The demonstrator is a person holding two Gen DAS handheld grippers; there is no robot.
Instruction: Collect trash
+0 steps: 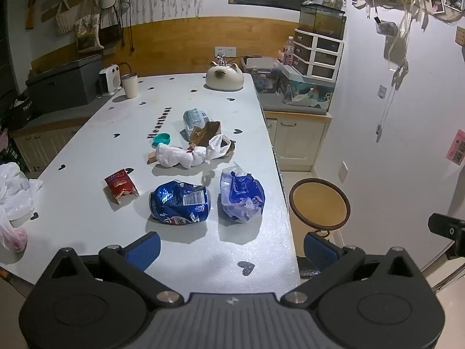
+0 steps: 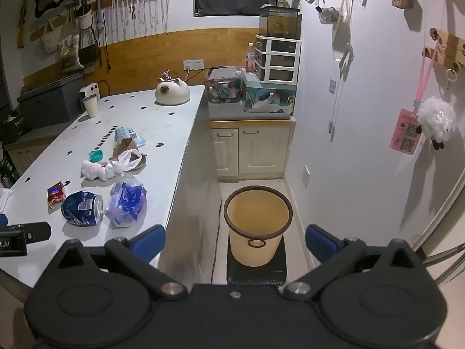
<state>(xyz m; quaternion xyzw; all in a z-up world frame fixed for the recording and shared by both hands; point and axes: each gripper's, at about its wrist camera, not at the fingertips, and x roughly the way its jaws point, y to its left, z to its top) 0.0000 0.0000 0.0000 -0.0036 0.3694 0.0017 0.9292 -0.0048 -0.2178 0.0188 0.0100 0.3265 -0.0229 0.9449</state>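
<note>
Trash lies on the white table [image 1: 87, 133]: a crushed blue can [image 1: 180, 202], a blue plastic wrapper [image 1: 241, 196], a red snack packet [image 1: 120, 185], a crumpled white bag [image 1: 186, 154] over brown paper [image 1: 207, 133], a teal cap [image 1: 162, 139] and a crushed clear bottle [image 1: 194, 117]. My left gripper [image 1: 231, 250] is open and empty, above the table's near edge, short of the can and wrapper. My right gripper [image 2: 235, 241] is open and empty, held above the floor over the yellow bin [image 2: 257, 224] beside the table. The can [image 2: 82, 208] and wrapper [image 2: 128, 203] show at its left.
A cat-shaped pot [image 1: 224, 78], a cup [image 1: 129, 85] and a small heater [image 1: 109, 79] stand at the table's far end. White plastic bags [image 1: 13, 192] lie at the left edge. Cabinets [image 2: 251, 151] with tanks stand beyond the bin. The wall is close on the right.
</note>
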